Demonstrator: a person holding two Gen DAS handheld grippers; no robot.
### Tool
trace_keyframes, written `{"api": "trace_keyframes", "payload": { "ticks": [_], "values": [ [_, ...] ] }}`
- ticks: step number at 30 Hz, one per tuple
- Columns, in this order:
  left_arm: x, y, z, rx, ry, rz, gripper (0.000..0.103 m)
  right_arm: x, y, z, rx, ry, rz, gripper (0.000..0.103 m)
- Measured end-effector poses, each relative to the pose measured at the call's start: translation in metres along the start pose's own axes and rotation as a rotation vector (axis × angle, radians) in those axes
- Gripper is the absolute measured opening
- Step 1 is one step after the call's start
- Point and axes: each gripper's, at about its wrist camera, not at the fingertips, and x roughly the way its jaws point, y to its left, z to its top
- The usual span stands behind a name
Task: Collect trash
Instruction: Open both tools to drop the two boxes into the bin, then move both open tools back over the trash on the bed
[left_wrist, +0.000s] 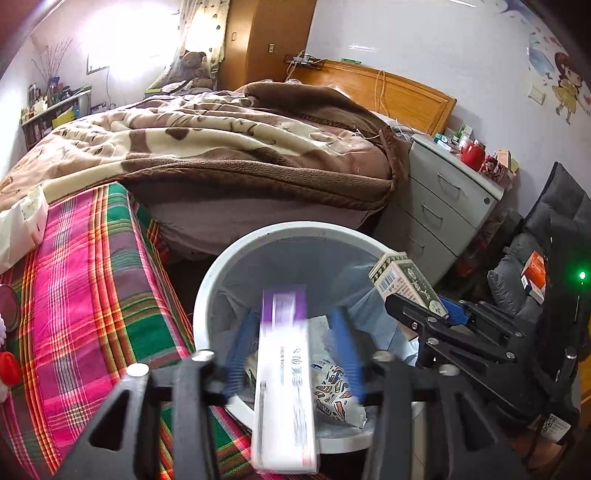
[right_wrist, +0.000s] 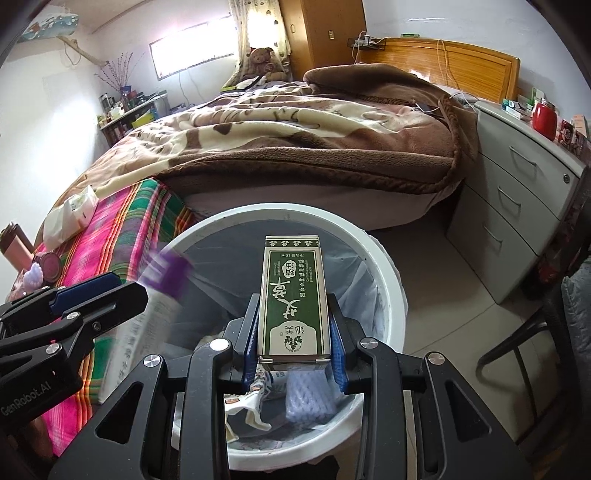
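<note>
**Cartons over the bin**

Blue pads (right_wrist: 337, 350) of right gripper (right_wrist: 294, 350) pressed onto both long sides of green-and-white carton (right_wrist: 293, 299), pinching it near its lower end; carton upright in the right wrist view, printed face to the camera, poised above the mouth of white waste bin (right_wrist: 388, 266). Same carton (left_wrist: 404, 282) seen from the left wrist camera, tilted, jutting past the bin's right rim, right gripper (left_wrist: 439, 306) clamped on it.

Blue fingers (left_wrist: 345, 350) of left gripper (left_wrist: 291, 354) spread wide, clear of purple-and-white carton (left_wrist: 284, 376) on either side; carton blurred, lying lengthwise between them over the bin's near edge, purple end pointing into the bin. From the right wrist camera, left gripper (right_wrist: 103, 291) at the left rim with that carton (right_wrist: 147, 317) just beside its tip, also blurred.

Inside the bin (left_wrist: 207, 288): pale liner, patterned crumpled wrapper (left_wrist: 336, 395), and, in the right wrist view, lilac foam net (right_wrist: 308, 397) below the held carton.

Left of the bin, touching it, pink-and-green plaid cloth (left_wrist: 92, 295). Behind, bed with brown blanket (left_wrist: 229, 147); at the right, grey drawer cabinet (left_wrist: 439, 206) with red jar (left_wrist: 472, 155) on top.
</note>
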Motion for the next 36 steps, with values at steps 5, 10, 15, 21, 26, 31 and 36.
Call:
{"api": "trace_keyframes", "payload": {
  "ticks": [5, 10, 15, 21, 26, 31, 36],
  "values": [
    [-0.008, 0.004, 0.0, -0.007, -0.02, 0.003, 0.064, -0.002, -0.001, 0.0, 0.014, -0.006, 0.0, 0.057],
    [-0.021, 0.013, -0.002, -0.022, -0.04, 0.008, 0.068, -0.008, 0.003, 0.0, 0.014, -0.02, 0.006, 0.058],
    [-0.037, 0.025, -0.006, -0.031, -0.064, 0.025, 0.071, -0.013, 0.011, 0.001, 0.006, -0.037, 0.019, 0.062],
    [-0.056, 0.041, -0.01, -0.051, -0.087, 0.055, 0.073, -0.017, 0.025, 0.0, -0.003, -0.052, 0.04, 0.062],
    [-0.07, 0.057, -0.017, -0.077, -0.105, 0.075, 0.073, -0.021, 0.037, 0.0, -0.014, -0.067, 0.066, 0.063],
    [-0.082, 0.072, -0.023, -0.096, -0.119, 0.1, 0.074, -0.024, 0.048, -0.001, -0.023, -0.08, 0.097, 0.063],
    [-0.092, 0.091, -0.031, -0.128, -0.131, 0.123, 0.076, -0.023, 0.062, -0.004, -0.035, -0.078, 0.136, 0.063]
  ]
}}
